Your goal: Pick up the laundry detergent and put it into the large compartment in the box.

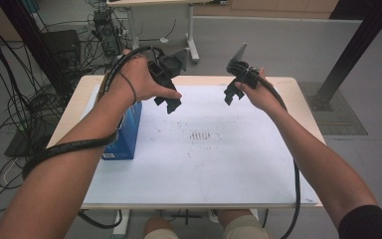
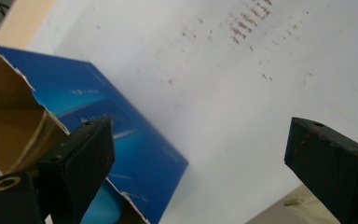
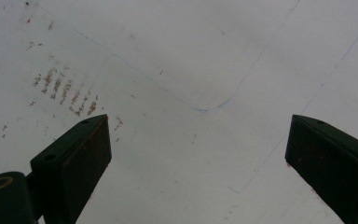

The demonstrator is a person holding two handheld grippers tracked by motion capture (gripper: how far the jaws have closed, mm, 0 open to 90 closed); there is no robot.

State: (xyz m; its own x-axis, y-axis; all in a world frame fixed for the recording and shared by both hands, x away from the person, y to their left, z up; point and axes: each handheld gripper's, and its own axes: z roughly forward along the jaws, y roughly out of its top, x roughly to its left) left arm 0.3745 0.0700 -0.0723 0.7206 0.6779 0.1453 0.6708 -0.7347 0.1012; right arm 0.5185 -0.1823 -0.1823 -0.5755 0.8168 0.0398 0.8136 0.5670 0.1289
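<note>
Covering most of the wooden table [image 1: 298, 89] is a large white sheet [image 1: 219, 164], marked near its middle with a cluster of small reddish-brown smudges [image 1: 201, 135]; the same smudges appear in the left gripper view at the top and in the right gripper view at the left. On the sheet's left side stands a blue carton [image 1: 127, 134], partly hidden in the high view behind the person's left forearm; the left gripper view shows it from above, its top torn open with a ragged edge and brown cardboard inside. Above the far part of the sheet the person holds both tools in the air, well apart from each other. The left gripper [image 1: 168, 102] hangs just beside the carton, a little to its right, jaws spread wide with nothing between them and the carton's open top lying behind its left jaw. The right gripper [image 1: 233, 93] hovers over bare sheet, jaws likewise wide apart and holding nothing.
</note>
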